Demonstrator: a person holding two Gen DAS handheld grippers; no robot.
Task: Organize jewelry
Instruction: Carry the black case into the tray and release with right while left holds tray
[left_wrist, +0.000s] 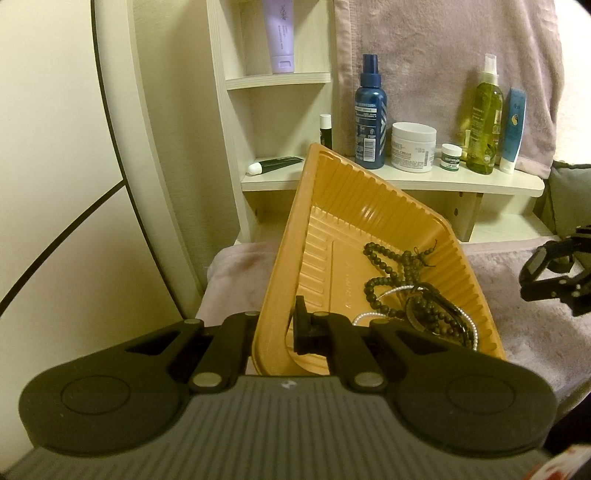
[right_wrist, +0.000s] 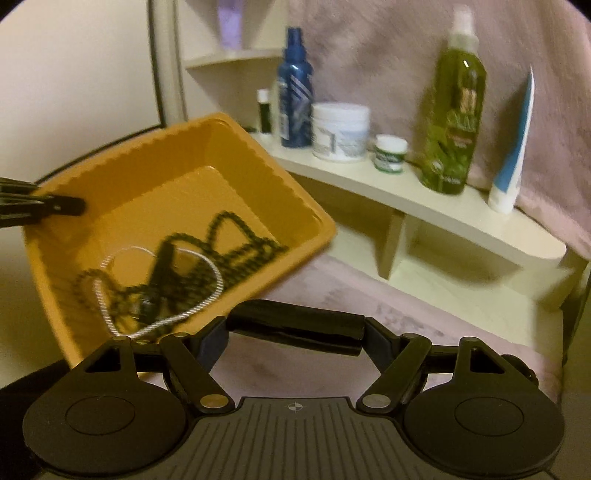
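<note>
Left wrist view: the left gripper (left_wrist: 291, 328), jaws clamped on the near wall of the ribbed orange plastic tray (left_wrist: 369, 206), holds it tilted above the pink towel (left_wrist: 535, 332).
Tray contents: a dark round-bead strand (left_wrist: 391, 269), a silvery twisted cord loop (right_wrist: 218, 280) and a black strap-like piece (right_wrist: 162, 266), heaped toward the tray's lower right corner.
Right gripper (right_wrist: 293, 328): black fingers spread apart, nothing between them, just beside the tray's near edge.
Cream wooden shelf (left_wrist: 406, 181): blue spray bottle (left_wrist: 370, 110), white round jar (left_wrist: 413, 146), small green-labelled pot (left_wrist: 451, 157), translucent green spray bottle (left_wrist: 484, 118), blue-and-white tube (left_wrist: 512, 129).
</note>
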